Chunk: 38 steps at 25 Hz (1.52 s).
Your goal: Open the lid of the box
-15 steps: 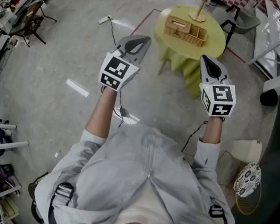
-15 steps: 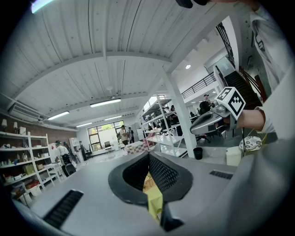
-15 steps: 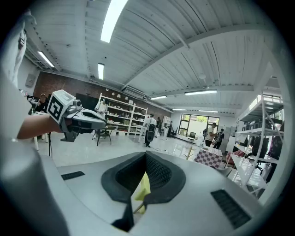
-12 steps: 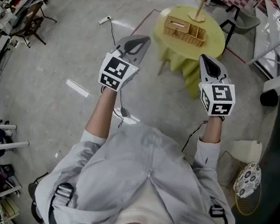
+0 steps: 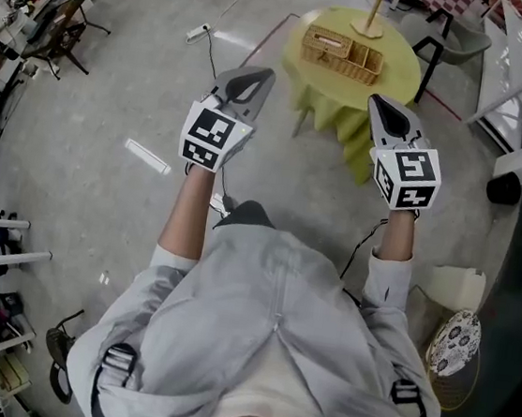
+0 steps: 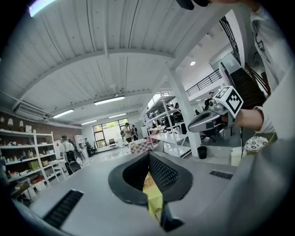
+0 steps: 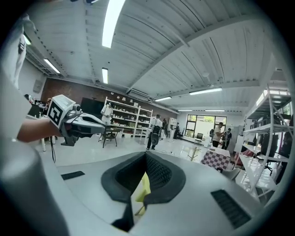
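the person stands on the grey floor [image 5: 115, 91] with both arms held out in front, a gripper in each hand, well short of the round tabletop [image 5: 402, 71] draped in a yellow-green cloth. the box [image 5: 342, 55], a woven wicker one, sits toward the middle of that tabletop, ahead of both grippers and roughly between their lines, touched by neither. from here it is too small to tell how its lid lies. just behind the box a pale wooden stand [image 5: 373, 16] rises from the cloth. the left gripper [image 5: 257, 76] points forward and a little toward the table, its marker cube nearest the wrist; its own view shows the left gripper [image 6: 148, 155] with its dark ribbed jaws drawn together at the tips, nothing clamped between them, only a sliver of the yellow cloth showing through the hollow behind. the right gripper [image 5: 379, 102] hangs over the near edge of the cloth, and its own view shows the right gripper [image 7: 145, 155] likewise closed and empty, jaw tips meeting. each gripper view catches the other one off to the side, level with it and well apart. a white power strip [image 5: 199, 32] with its cable lies on the floor left of the table, a grey chair [image 5: 457, 36] stands beyond it, and a white bin [image 5: 455, 283] sits by the person's right side.
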{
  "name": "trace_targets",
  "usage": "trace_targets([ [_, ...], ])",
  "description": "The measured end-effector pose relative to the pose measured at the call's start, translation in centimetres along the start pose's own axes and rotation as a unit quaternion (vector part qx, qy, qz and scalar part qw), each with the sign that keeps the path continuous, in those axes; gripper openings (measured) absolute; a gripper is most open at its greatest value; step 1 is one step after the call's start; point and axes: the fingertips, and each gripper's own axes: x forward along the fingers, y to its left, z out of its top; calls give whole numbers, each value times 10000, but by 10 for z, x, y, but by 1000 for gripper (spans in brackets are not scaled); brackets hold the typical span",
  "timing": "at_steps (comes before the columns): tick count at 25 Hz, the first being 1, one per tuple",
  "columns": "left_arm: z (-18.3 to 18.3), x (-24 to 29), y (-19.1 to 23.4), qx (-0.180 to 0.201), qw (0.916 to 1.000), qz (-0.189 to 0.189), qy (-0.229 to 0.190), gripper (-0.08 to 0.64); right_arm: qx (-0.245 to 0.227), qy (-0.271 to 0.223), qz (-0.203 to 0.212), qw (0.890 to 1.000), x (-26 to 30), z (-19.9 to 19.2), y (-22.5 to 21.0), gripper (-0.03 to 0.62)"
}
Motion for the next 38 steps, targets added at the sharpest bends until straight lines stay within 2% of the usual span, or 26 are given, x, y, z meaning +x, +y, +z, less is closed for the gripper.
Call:
trace_targets([
  [7, -9, 29, 11, 8, 10000, 16, 74, 29, -19, 1, 75, 10000, 26, -11, -18, 21],
  [12, -23, 72, 30, 28, 9999, -131, 16, 29, 60, 149, 215, 9996, 67, -25, -40, 21],
  [20, -37, 157, 103, 85, 9995, -296, 30, 29, -31, 303, 176, 9994, 164, -21, -79, 21],
  [26, -51, 209, 153, -16, 9989, -453, 111, 29, 256, 354, 167, 9989, 230, -17, -103, 21],
  [34, -96, 266, 207, -302, 9969, -623, 366, 29, 562, 886, 441, 9935, 315, -52, -111, 21],
  [38, -125, 293, 226, -446, 9946, -775, 523, 29, 688, 1068, 333, 9913, 353, -76, -119, 22],
])
